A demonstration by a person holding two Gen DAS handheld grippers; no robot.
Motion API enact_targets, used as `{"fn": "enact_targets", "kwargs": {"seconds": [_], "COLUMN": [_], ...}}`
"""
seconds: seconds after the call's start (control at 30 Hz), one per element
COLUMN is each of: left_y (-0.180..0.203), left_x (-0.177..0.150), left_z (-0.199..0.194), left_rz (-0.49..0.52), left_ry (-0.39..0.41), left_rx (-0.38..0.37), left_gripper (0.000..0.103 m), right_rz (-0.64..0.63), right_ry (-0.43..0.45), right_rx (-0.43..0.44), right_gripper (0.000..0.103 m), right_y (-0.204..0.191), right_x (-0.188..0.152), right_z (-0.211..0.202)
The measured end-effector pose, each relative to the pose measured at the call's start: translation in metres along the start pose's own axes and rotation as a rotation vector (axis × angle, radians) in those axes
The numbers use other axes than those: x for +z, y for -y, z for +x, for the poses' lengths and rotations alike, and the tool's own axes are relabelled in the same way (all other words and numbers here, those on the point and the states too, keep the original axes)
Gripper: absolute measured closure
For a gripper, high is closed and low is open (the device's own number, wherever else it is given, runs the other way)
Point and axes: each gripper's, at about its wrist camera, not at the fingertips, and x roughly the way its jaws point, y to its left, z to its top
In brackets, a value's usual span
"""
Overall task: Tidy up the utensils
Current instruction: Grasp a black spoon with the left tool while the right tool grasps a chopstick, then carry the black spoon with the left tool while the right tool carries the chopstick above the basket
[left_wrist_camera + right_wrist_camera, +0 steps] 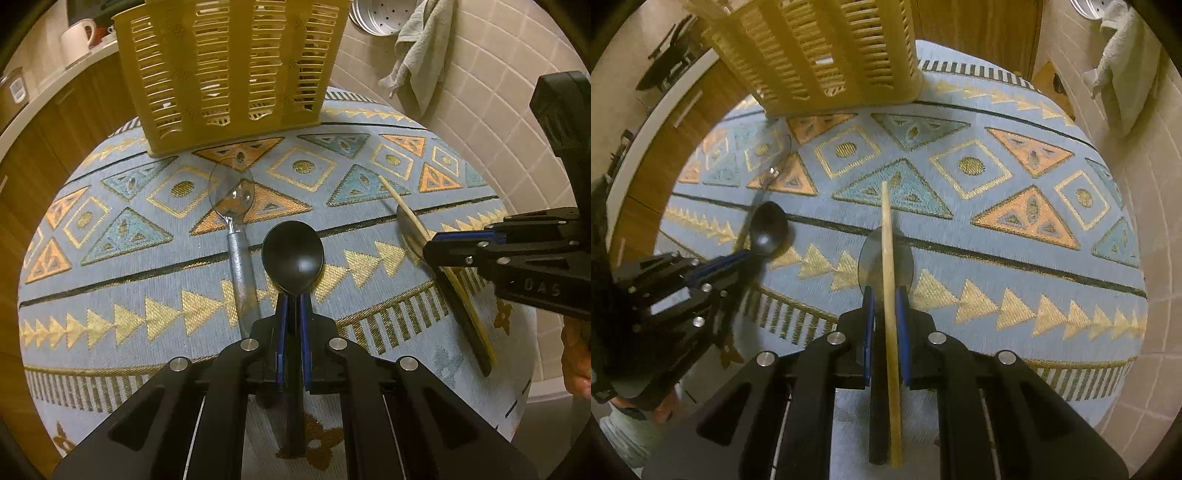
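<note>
My left gripper (294, 300) is shut on a black spoon (293, 255), bowl forward, just above the patterned table; it also shows in the right wrist view (771, 229). My right gripper (885, 295) is shut on a wooden stick (887, 236) together with a dark-handled utensil with a grey round end (908, 266); both show in the left wrist view (410, 218). A clear-bowled spoon with a grey handle (236, 236) lies on the cloth left of the black spoon. The yellow slotted utensil holder (232, 70) stands at the table's far side.
The round table has a blue patterned cloth (110, 295). A grey towel (421, 55) hangs on the tiled wall at right, by a metal strainer (384, 16). A white mug (75, 38) stands on the counter at far left.
</note>
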Motion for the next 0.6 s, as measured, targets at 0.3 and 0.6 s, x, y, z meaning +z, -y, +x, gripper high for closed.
{"fn": "enact_targets", "kwargs": {"seconds": [0.3,0.6], "left_y": [-0.001,-0.001], "left_x": [0.000,0.000], "left_z": [-0.001,-0.001], "left_rz": [-0.002,-0.014], "left_ry": [-0.001,0.002], "left_rx": [-0.003,-0.015], "left_gripper": [0.099,0.098], "right_rz": [-0.005,-0.052], "right_ry": [-0.027,-0.033], "right_rx": [0.000,-0.055], "right_gripper": [0.093,0.098], "right_y": [0.004,-0.005], "right_x": [0.002,0.003], "right_z": [0.003,0.003]}}
